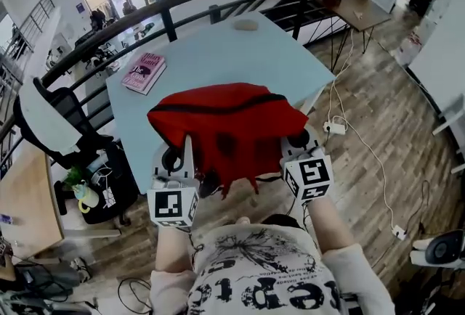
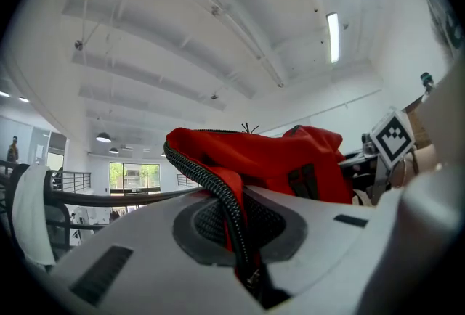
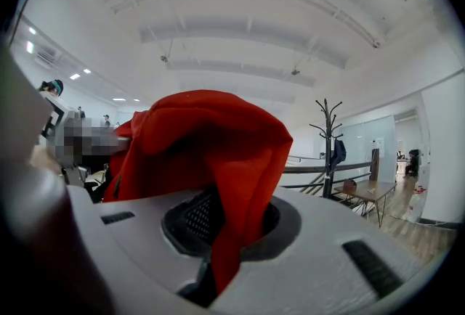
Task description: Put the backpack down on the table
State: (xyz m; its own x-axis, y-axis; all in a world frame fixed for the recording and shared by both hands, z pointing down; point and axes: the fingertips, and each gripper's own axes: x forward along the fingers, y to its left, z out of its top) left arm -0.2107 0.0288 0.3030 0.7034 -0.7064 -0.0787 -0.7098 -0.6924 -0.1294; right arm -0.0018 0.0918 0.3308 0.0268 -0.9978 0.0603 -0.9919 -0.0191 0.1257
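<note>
A red backpack (image 1: 227, 125) with a black zip hangs in the air between my two grippers, over the near edge of the pale blue table (image 1: 218, 52). My left gripper (image 1: 187, 154) is shut on its left edge; in the left gripper view the black zip and red cloth (image 2: 240, 183) run down between the jaws. My right gripper (image 1: 294, 143) is shut on the right edge, with a fold of red fabric (image 3: 232, 190) pinched between its jaws. Both grippers point level.
A pink book (image 1: 144, 72) lies on the table's left part and a small beige object (image 1: 245, 25) near its far edge. A dark railing (image 1: 167, 5) curves behind. An office chair (image 1: 54, 117) stands left; cables and a power strip (image 1: 336, 128) lie on the wooden floor at right.
</note>
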